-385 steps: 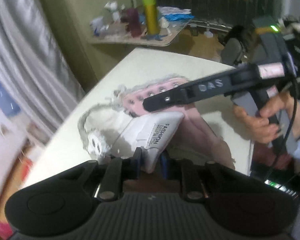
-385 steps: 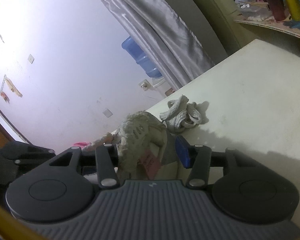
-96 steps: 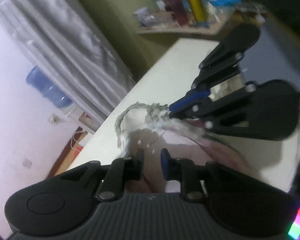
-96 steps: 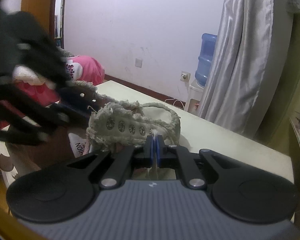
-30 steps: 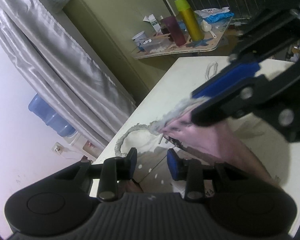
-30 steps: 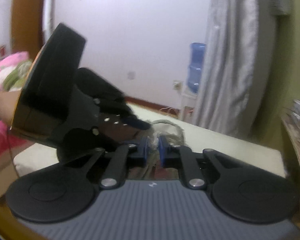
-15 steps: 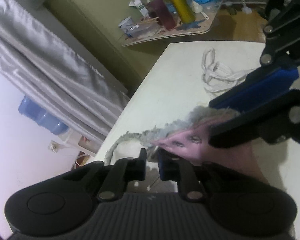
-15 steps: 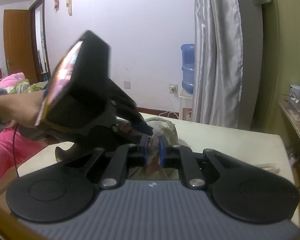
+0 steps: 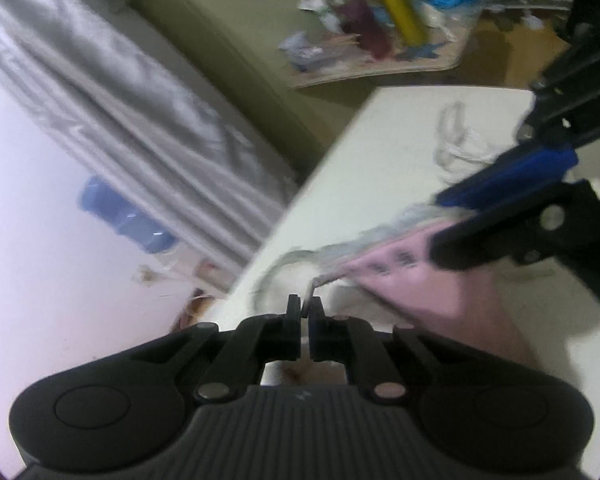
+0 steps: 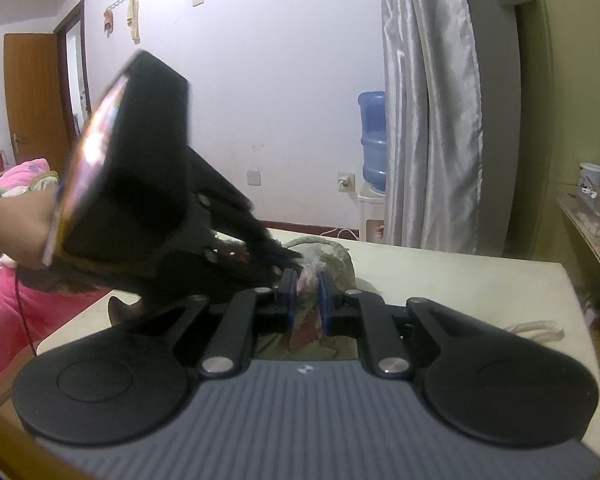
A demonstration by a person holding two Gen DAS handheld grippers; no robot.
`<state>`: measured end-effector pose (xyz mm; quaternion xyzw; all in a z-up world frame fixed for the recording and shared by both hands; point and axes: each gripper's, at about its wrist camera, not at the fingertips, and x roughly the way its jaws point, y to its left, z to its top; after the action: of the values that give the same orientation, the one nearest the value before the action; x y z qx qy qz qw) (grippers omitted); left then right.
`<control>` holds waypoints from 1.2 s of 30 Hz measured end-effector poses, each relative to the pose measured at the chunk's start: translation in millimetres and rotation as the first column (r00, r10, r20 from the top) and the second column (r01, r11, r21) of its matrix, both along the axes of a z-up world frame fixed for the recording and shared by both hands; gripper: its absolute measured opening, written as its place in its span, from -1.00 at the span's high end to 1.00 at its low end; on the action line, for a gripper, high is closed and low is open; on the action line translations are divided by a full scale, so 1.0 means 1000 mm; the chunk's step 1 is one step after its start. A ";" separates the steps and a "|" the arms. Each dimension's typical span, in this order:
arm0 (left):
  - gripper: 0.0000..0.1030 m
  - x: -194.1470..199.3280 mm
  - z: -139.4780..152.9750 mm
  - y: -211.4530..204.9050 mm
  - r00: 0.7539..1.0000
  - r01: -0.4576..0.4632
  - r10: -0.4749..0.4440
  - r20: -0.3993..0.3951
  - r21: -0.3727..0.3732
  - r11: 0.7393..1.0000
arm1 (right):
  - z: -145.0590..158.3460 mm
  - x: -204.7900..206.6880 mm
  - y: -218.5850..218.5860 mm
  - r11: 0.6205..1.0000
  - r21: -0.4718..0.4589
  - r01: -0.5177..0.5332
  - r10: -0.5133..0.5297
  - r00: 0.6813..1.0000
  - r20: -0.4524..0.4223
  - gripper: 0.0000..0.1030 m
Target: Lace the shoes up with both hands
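A pink shoe (image 9: pixel 440 292) with a frayed grey edge lies on the cream table (image 9: pixel 380 152). In the left wrist view my left gripper (image 9: pixel 305 309) is shut on the thin pale lace tip (image 9: pixel 320 282), which comes out of the shoe's eyelet flap (image 9: pixel 396 258). My right gripper (image 9: pixel 436 224) comes in from the right, its blue pads clamped on that same flap. In the right wrist view the right gripper (image 10: pixel 308 278) pinches the frayed pink flap (image 10: pixel 309 270). The left gripper (image 10: pixel 290 258) reaches in from the left, touching the shoe just ahead.
A loose white lace (image 9: pixel 456 140) lies farther back on the table. Beyond the far edge stands a cluttered shelf with a yellow bottle (image 9: pixel 396 4). A grey curtain (image 10: pixel 428 100), a water bottle (image 10: pixel 374 140) and pink bedding (image 10: pixel 4 312) surround the table. A hand (image 10: pixel 12 232) holds the left gripper.
The left jaws went from open to shut on the lace tip, and that gripper drew back a little from the flap. The right gripper kept its grip on the flap.
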<state>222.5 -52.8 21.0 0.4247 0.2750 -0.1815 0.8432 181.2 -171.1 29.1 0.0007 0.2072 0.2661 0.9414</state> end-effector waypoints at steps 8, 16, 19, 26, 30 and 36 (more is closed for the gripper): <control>0.91 -0.024 0.042 0.033 0.965 -0.095 0.100 0.242 -0.034 0.995 | -0.001 0.011 -0.003 1.000 -0.022 0.021 -0.021 1.000 -0.003 0.79; 0.91 -0.030 0.105 0.108 0.842 -0.271 0.341 0.417 -0.220 0.937 | -0.001 0.022 0.000 0.999 -0.042 0.035 -0.035 0.999 -0.003 0.79; 0.90 -0.032 0.128 0.137 0.800 -0.319 0.420 0.429 -0.289 0.903 | -0.001 0.024 0.000 0.999 -0.039 0.037 -0.037 0.999 -0.012 0.79; 0.94 -0.056 0.134 0.122 0.849 -0.207 0.325 0.417 -0.304 0.930 | 0.000 0.023 0.006 0.997 -0.060 0.044 -0.044 0.999 0.001 0.78; 0.93 -0.074 0.140 0.093 0.927 -0.062 0.180 0.329 -0.338 0.939 | 0.019 0.016 -0.001 1.000 0.005 0.017 -0.017 1.000 0.015 0.73; 0.93 -0.074 0.154 0.062 0.992 0.028 0.033 0.119 -0.473 0.881 | 0.062 0.007 -0.011 0.995 0.077 -0.071 0.060 0.988 0.139 0.11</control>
<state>148.5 9.5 175.0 0.2158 0.1702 -0.2155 0.9370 188.4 -182.5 91.3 0.0139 0.1312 0.3046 0.9433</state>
